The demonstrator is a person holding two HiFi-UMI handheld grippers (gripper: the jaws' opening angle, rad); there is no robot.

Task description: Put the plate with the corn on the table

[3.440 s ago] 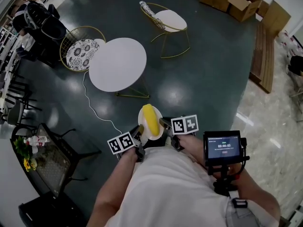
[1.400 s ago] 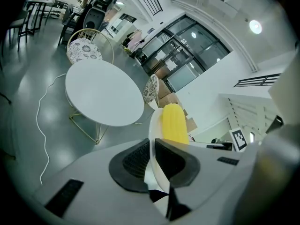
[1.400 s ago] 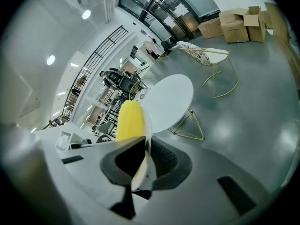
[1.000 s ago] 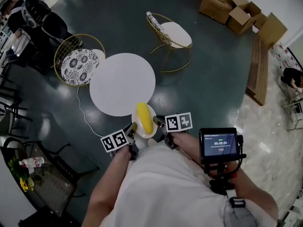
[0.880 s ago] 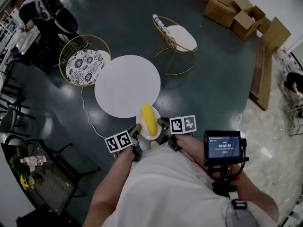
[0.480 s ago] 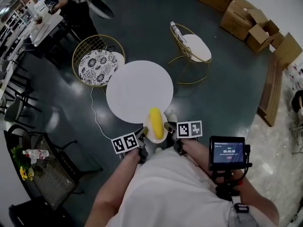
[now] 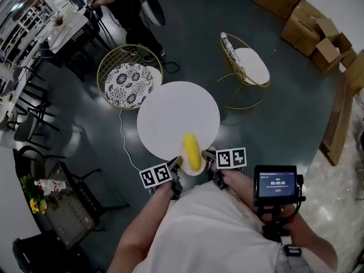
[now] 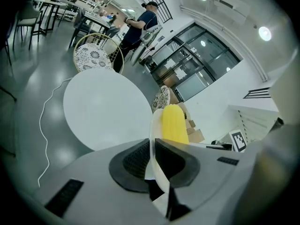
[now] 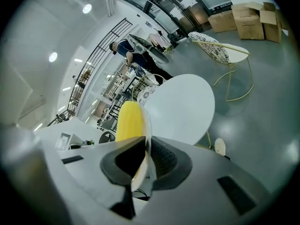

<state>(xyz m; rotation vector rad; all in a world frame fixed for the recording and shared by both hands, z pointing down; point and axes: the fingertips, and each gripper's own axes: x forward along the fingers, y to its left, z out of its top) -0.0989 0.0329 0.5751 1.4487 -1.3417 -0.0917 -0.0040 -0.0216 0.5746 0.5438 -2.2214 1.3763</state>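
The plate [image 7: 200,166] is held between the two grippers, in front of the person's body. The left gripper [image 7: 175,165] grips the plate rim on the left side and the right gripper [image 7: 209,153] grips the rim on the opposite side. In the left gripper view the two dark pads [image 8: 133,161] are closed narrowly on the thin white edge of the plate, one pad on each face of it. The right gripper view shows the same: its jaws are pressed together on the rim with only the plate edge between them.

The corn [image 7: 191,151] is one yellow cob and it lies on the middle of the plate, along the direction away from the person. In both gripper views it shows just beyond the jaws, touching the plate but not the pads.

In the head view the plate overlaps the near edge of the round white table [image 7: 170,115]. Whether the bottom of the plate touches the table top cannot be told.

On the far side of the table stand a wire chair with a patterned seat [image 7: 128,81] and a wire chair with a white seat [image 7: 250,66], well apart from the plate. A white cable [image 7: 126,147] lies on the dark floor at the left of the table.
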